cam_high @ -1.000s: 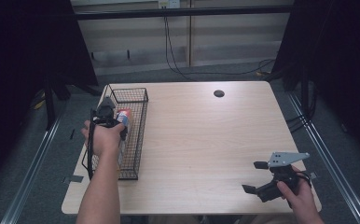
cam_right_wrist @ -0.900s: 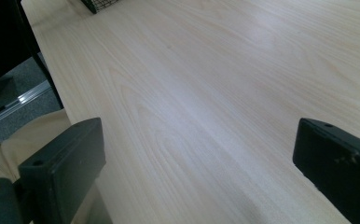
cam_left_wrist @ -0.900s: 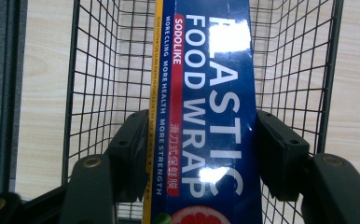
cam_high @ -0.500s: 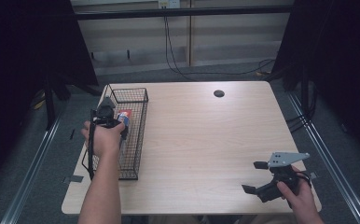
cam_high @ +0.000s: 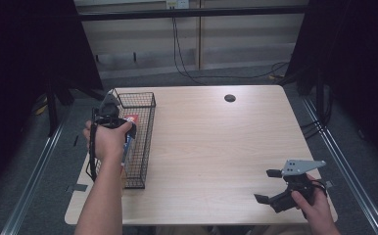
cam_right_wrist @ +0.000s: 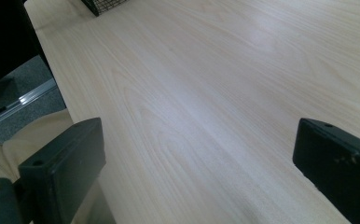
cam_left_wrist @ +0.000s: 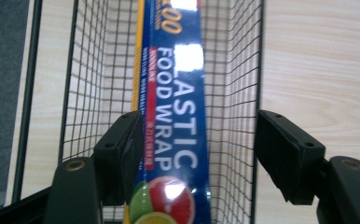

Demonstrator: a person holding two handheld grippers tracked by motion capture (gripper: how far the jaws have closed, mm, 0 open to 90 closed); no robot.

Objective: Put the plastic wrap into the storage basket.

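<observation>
High view: left hand (cam_high: 107, 141) holds the left gripper (cam_high: 109, 111) above the black wire basket (cam_high: 148, 137) at the table's left edge, forearm coming up from the bottom, gripper aimed down into the basket. Left gripper view: jaws have just been opening; the long blue plastic food wrap box (cam_left_wrist: 178, 107) lies between them. The right pad stands clear of the box; the left pad sits just beside its edge, and contact there cannot be told. The box rests on the basket floor, long axis running along the basket's length, away from the camera, printed top face up, fruit picture at the near end.

Right hand (cam_high: 313, 208) rests at the near right corner of the table, holding the right gripper (cam_high: 270, 188) low over the wood, pointing left across the table. Right gripper view: its jaws stand wide apart with bare wood between them.

Light wooden table (cam_high: 216, 147) with a dark round grommet (cam_high: 230, 98) near the far edge. Grey carpet floor (cam_high: 353, 147), cables (cam_high: 187, 58) along the back wall, dark curtains at both sides.
</observation>
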